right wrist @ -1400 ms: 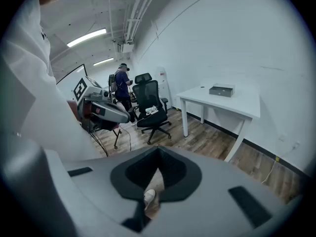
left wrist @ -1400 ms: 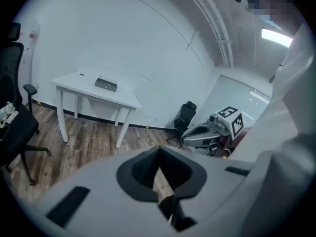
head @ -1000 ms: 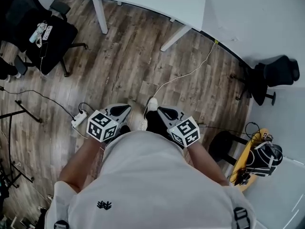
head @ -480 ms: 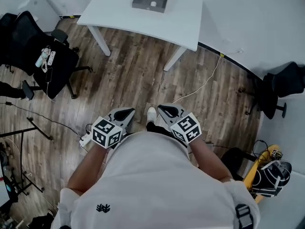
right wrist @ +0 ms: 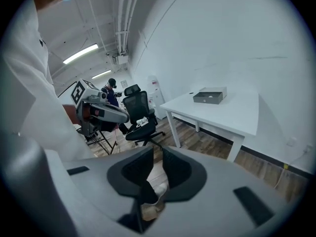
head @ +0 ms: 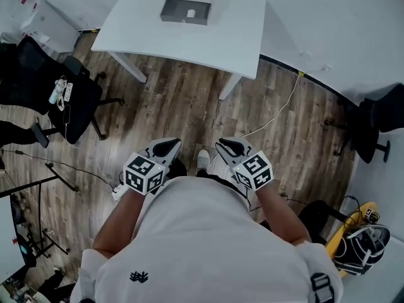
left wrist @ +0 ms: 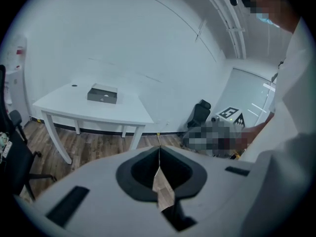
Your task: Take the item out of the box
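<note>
White table [head: 240,33], box [head: 187,11] atop, well apart from closed left claw [head: 166,146], parted right claw [head: 230,146].

I read this as an office-type lab room. White table [head: 189,36] on the far side against plain white walls [left wrist: 123,43], on a wood-plank floor [head: 170,106]. Black office chair [head: 69,93] on the left, second chair [head: 385,115] on the right. A loose cable [head: 281,111] runs across the floor. Power strip [head: 118,193] lies near the person, with stand legs [head: 63,177] at near left. Right gripper view gives me exposed ceiling pipes [right wrist: 126,14] and tube lights [right wrist: 81,53].
</note>
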{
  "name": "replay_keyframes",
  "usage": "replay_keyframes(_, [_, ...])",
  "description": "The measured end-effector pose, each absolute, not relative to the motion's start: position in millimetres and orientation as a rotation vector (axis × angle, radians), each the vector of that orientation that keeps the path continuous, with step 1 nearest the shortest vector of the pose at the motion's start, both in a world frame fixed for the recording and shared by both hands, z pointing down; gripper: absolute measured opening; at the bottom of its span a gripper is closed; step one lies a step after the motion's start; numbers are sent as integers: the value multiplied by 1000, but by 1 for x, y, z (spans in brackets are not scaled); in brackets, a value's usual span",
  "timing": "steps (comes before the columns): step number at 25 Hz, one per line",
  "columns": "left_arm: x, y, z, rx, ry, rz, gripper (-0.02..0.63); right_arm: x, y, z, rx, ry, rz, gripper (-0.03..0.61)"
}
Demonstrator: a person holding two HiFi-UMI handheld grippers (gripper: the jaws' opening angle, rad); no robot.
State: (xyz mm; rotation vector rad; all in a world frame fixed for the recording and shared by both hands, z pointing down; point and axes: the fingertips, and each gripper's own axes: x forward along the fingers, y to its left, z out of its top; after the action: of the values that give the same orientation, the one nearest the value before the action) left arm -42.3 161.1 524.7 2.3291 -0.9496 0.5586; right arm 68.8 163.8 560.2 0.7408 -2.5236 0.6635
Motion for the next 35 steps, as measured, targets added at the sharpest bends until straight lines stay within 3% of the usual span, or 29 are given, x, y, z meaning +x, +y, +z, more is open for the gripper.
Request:
replay_keyframes(4, [-46, 131, 533, 2328, -894, 576, 38, 68, 139, 562, 820, -2509, 729, 54])
replay_keyframes(19, [-64, -66, 525, 2445, -707, 571, 43, 54, 9, 551, 1116, -2361, 766, 40])
replay_keyframes(28, [-81, -172, 542, 2390, -830, 605, 74, 33, -52, 548, 1070, -2379, 763, 41])
replay_keyframes(35, [-77, -265, 554, 2307, -995, 669, 97, 56, -126, 545, 965, -2437, 693, 41])
